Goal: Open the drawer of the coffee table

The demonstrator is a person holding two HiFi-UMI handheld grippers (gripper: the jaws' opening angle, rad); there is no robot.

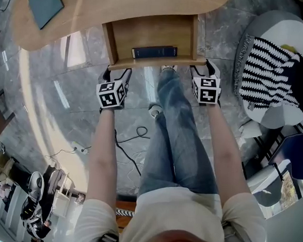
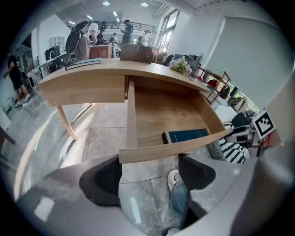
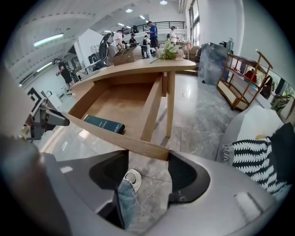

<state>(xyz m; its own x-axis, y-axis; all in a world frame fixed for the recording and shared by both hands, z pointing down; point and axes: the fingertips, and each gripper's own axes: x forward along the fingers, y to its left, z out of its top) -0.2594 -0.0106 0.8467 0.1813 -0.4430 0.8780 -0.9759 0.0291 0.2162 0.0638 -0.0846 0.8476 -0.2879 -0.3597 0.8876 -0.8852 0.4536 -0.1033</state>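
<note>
The wooden coffee table (image 1: 123, 2) has its drawer (image 1: 147, 35) pulled out toward me, with a dark blue book (image 1: 154, 52) lying against the drawer front (image 1: 155, 62). My left gripper (image 1: 118, 71) is at the front's left corner, and my right gripper (image 1: 204, 70) is at its right corner. In the left gripper view the open jaws of the left gripper (image 2: 150, 168) sit just under the front panel (image 2: 175, 148), the book (image 2: 186, 135) behind it. In the right gripper view the right gripper (image 3: 147, 168) is open too, its tips at the panel (image 3: 124, 140).
A teal pad (image 1: 45, 2) lies on the tabletop. The person's jeans leg (image 1: 176, 135) and a shoe (image 1: 156, 111) are between the grippers. An armchair with a striped cushion (image 1: 274, 69) stands at the right. A cable (image 1: 135, 135) trails on the marble floor.
</note>
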